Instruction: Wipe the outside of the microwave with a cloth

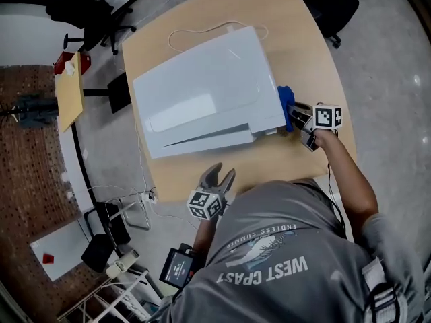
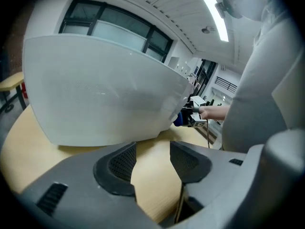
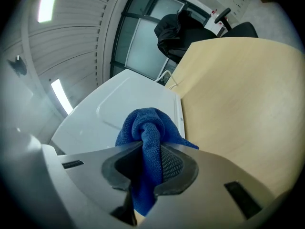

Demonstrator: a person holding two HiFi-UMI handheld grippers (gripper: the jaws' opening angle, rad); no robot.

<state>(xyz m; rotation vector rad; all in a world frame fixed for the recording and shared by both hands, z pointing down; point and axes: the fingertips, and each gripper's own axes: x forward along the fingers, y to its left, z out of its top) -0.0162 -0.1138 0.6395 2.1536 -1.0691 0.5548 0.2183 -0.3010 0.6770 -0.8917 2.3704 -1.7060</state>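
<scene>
A white microwave (image 1: 202, 93) lies across the wooden table (image 1: 296, 39). My right gripper (image 1: 301, 121) is shut on a blue cloth (image 1: 286, 106) and holds it against the microwave's right side. In the right gripper view the blue cloth (image 3: 147, 142) bunches between the jaws, with the microwave (image 3: 119, 113) just behind it. My left gripper (image 1: 219, 179) hovers at the table's near edge, in front of the microwave, jaws open and empty. The left gripper view shows the microwave (image 2: 100, 99) filling the frame and the blue cloth (image 2: 178, 119) far off at its right corner.
A white power cord (image 1: 202, 29) loops on the table behind the microwave. Office chairs (image 1: 81, 12) stand at the far left and far right. A small side table (image 1: 69, 93) stands to the left. The bare table (image 3: 238, 104) stretches right of the microwave.
</scene>
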